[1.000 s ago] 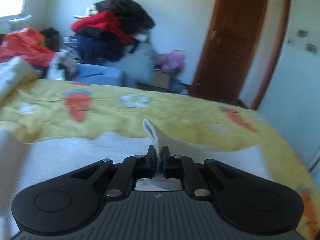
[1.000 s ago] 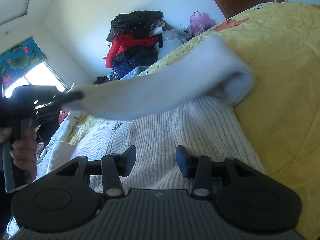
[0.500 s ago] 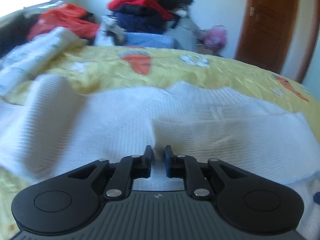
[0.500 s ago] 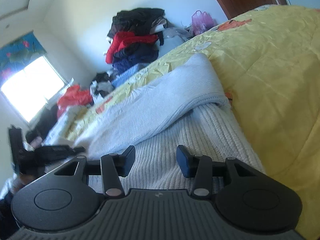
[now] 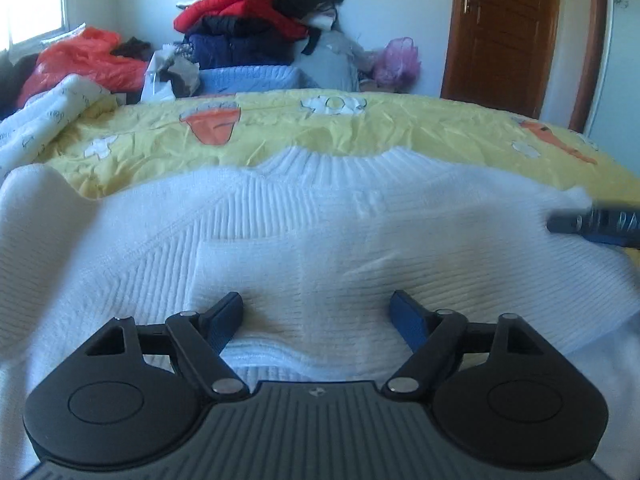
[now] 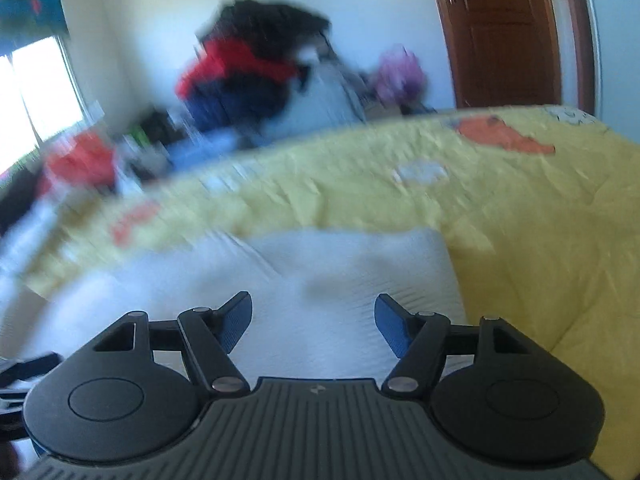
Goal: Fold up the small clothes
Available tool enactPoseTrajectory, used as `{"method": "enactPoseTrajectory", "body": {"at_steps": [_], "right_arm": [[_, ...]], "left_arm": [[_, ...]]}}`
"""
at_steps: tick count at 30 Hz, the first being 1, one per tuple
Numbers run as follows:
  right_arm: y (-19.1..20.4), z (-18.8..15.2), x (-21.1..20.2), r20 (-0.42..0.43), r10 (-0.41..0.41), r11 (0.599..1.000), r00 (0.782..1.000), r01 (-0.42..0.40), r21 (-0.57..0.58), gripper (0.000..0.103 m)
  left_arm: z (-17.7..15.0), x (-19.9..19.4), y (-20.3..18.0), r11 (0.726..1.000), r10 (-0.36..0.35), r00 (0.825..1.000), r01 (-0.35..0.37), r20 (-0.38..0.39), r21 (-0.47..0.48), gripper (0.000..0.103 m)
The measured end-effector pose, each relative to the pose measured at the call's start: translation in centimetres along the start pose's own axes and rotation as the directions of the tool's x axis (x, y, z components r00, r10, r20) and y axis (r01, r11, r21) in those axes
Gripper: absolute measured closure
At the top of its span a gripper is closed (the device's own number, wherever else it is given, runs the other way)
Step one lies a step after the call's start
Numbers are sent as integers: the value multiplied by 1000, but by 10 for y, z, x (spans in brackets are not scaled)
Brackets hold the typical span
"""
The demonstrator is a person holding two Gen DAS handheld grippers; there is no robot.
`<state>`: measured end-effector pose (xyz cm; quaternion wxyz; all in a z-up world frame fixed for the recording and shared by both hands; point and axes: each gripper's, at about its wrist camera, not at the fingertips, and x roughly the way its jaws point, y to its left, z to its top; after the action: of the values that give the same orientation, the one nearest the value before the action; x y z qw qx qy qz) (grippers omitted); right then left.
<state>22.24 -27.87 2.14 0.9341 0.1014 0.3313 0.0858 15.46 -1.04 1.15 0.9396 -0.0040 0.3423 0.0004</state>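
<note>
**One sleeve folded in, both grippers free**

The white sweater [image 5: 320, 216] lies flat on the yellow bedspread [image 5: 400, 132], taking up the near half of the bed, with its ribbed collar [image 5: 340, 156] at the far edge. So it points away from the cameras; its body runs near to far, while the spread shoulders and sleeves make it wide from left to right.

The left gripper [image 5: 318, 316] hangs just over the near part of the knit, jaws wide apart and holding nothing. The right gripper [image 6: 314, 322] is likewise wide and empty above the sweater's right side; its view is blurred, so finer detail there is lost.

A band of knit lies across the chest from right to left, its end forming a step left of centre. It looks like the right sleeve, already folded in. The left sleeve [image 5: 36, 216] lies out to the left, unfolded. That sleeve, and then folding the body in half, appear to be what remains.
</note>
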Motion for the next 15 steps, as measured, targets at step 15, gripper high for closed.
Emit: {"method": "enactPoseTrajectory", "body": {"at_steps": [15], "right_arm": [[4, -25, 5, 40, -34, 981, 999, 41, -189, 27]], "left_arm": [[-23, -88, 85, 984, -62, 977, 95, 206, -154, 16]]}}
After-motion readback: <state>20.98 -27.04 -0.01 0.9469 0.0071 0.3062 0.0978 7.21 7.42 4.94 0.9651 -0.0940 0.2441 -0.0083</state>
